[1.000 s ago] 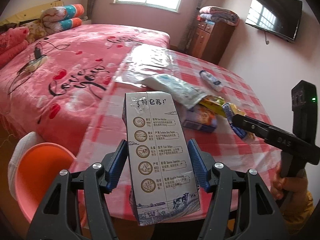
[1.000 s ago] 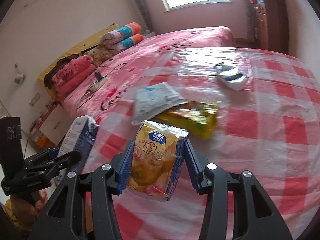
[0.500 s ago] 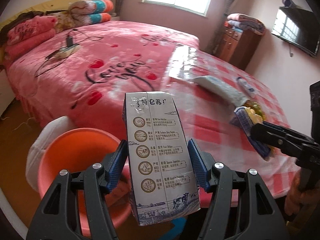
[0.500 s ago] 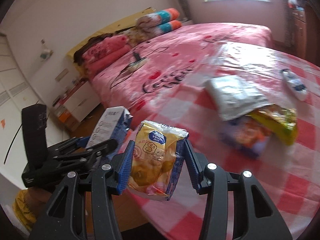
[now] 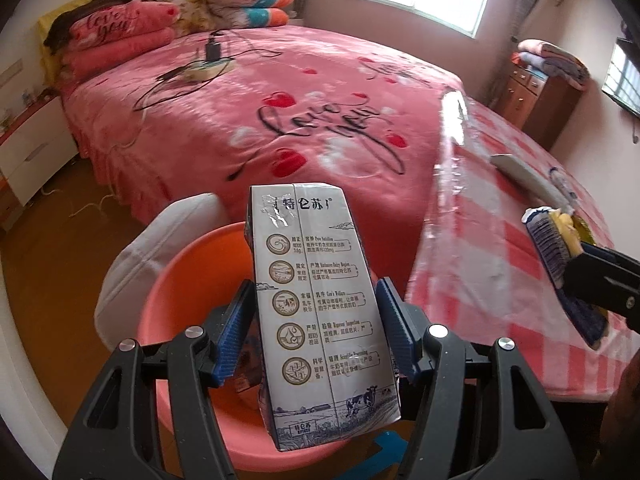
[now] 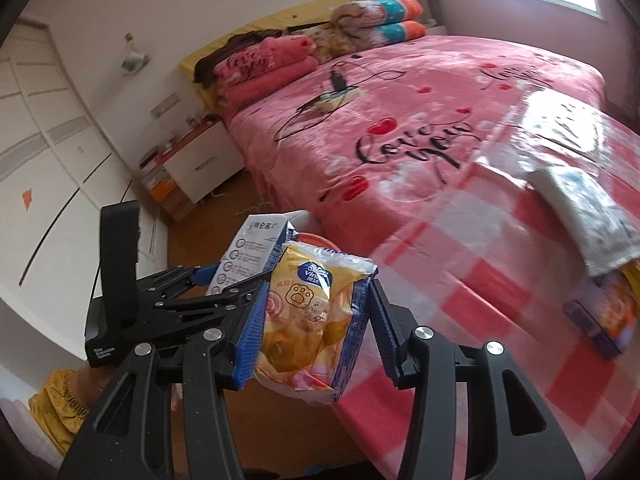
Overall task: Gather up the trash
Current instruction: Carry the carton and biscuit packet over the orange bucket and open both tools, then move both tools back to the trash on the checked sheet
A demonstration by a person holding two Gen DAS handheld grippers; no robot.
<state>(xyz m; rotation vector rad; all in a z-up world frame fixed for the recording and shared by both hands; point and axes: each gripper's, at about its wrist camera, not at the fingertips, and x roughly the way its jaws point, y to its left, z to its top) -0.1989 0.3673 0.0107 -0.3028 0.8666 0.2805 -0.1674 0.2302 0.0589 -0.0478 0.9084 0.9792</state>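
The orange basin [image 5: 188, 280] is sitting on the floor beside the tabletop [image 5: 492, 276], against a white cushion [image 5: 160, 248]; only some dark packaging is showing at its bottom, mostly hidden. The left tool [image 5: 316, 332] is clamping a milk carton [image 5: 316, 300] by its sides, jaws about half apart, holding it over the basin. The carton's long axis is running away from the camera, its top pointing toward the bed [image 5: 280, 100]. The right tool [image 6: 314, 322] is pinching a yellow snack bag [image 6: 310, 316], open end pointing forward, near the tabletop's edge. A white pack [image 6: 588, 216] is lying on other wrappers on the tabletop.
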